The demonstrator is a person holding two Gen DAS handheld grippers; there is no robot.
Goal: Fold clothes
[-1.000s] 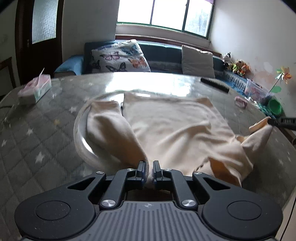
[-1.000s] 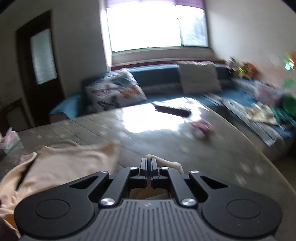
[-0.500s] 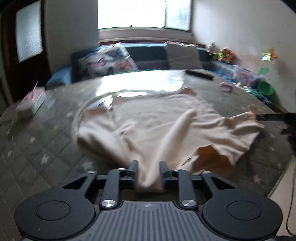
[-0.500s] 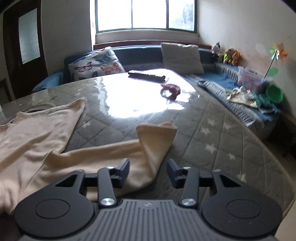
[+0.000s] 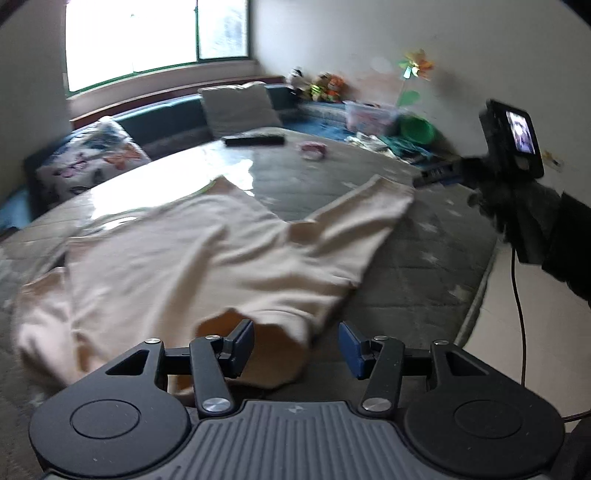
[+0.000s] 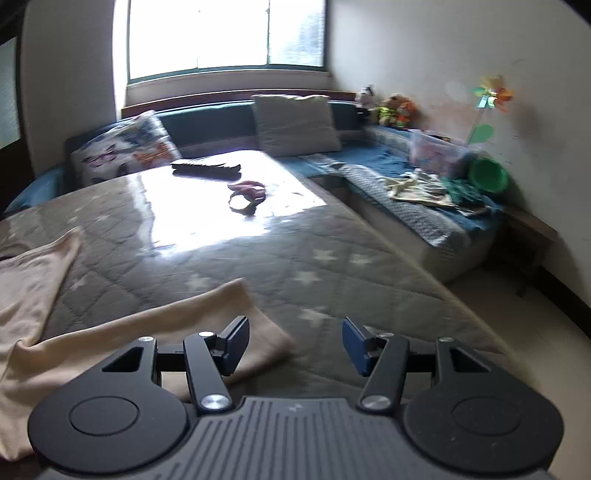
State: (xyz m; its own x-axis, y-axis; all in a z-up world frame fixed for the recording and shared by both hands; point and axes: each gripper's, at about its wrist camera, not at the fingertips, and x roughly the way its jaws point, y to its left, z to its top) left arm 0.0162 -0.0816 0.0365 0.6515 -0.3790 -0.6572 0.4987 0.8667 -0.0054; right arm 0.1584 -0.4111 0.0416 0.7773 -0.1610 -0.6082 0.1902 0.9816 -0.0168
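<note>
Your left hand-held gripper (image 5: 296, 346) hovers low over the near edge of the cream garment (image 5: 207, 254), its jaws apart and opening; a raised fold of the hem sits between the blue pads (image 5: 243, 341) without either pad pressing on it. The garment lies spread on the grey star-quilted tabletop (image 5: 417, 258), rumpled near you, with one sleeve (image 5: 365, 210) stretched out toward the right side; the picture is blurred, so the finer creases cannot be read. Your right hand-held gripper (image 6: 295, 345) has its jaws apart and opening as well; the cuff end of that sleeve (image 6: 236, 314) lies flat on the quilt beneath the left finger (image 6: 236, 343), and the gap between the pads shows mostly bare quilt, so nothing is gripped. From the left wrist view your right hand's rig (image 5: 513, 147) appears at the right, with a small lit screen and a dark sleeve (image 5: 565, 243) behind it; farther back on the tabletop lie a black remote (image 6: 207, 168) and a small pink item (image 6: 247, 194), well apart from the garment; beyond them stand a blue sofa (image 6: 207, 122) with a butterfly cushion (image 6: 125, 155) and a grey cushion (image 6: 295, 123) under a bright window (image 6: 225, 33).
</note>
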